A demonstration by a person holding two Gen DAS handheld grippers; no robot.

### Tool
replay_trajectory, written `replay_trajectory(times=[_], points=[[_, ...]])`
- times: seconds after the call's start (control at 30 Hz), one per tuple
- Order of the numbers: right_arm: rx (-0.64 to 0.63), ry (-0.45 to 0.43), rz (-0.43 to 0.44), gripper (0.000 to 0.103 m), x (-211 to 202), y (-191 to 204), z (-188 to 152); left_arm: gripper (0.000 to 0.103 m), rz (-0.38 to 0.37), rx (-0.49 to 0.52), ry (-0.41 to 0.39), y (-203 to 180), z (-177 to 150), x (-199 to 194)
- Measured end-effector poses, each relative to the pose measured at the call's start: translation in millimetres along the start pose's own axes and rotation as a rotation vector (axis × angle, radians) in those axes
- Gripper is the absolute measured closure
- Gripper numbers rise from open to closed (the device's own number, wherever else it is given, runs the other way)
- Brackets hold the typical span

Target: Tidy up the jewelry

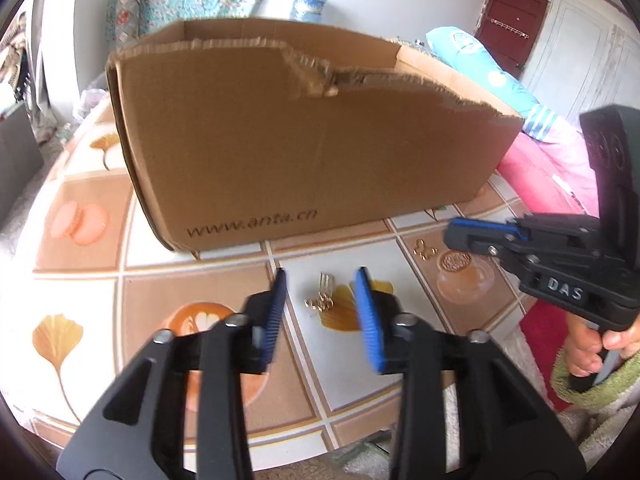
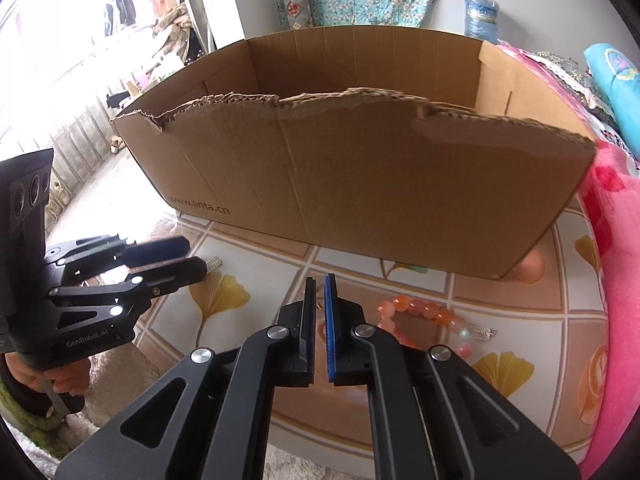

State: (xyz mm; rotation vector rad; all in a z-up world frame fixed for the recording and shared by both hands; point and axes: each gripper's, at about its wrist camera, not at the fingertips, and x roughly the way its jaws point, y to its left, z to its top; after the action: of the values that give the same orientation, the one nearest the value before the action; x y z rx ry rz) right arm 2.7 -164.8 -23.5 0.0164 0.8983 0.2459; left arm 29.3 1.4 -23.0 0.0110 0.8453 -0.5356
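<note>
Left gripper stands parted over the gold jewelry lying between its tips on the table; right gripper is closed, nothing visibly held. Beyond both sits the cardboard box, contents hidden; a bead bracelet lies right of the right claw

Bright daylight, fisheye warp, slight blur

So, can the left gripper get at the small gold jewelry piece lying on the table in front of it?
Probably yes. The left gripper is open, the gold piece lies on the table between its fingertips, and nothing covers it.
</note>
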Motion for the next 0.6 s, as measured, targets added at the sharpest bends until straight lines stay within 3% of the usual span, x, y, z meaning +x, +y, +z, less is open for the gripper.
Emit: replay_trajectory(times=[0.2,0.4,0.6], points=[[-0.008,-0.003,0.027,0.098,-9,-5,-21,0.067,-0.023,0.075,-0.025,-21,7,-5],[0.062,-0.012,0.062,0.098,-6,-24,-35,0.067,-0.068,0.181,0.029,-59,20,16],[0.137,-0.035,0.118,0.098,-5,-43,-47,0.069,-0.037,0.261,0.089,-81,26,41]])
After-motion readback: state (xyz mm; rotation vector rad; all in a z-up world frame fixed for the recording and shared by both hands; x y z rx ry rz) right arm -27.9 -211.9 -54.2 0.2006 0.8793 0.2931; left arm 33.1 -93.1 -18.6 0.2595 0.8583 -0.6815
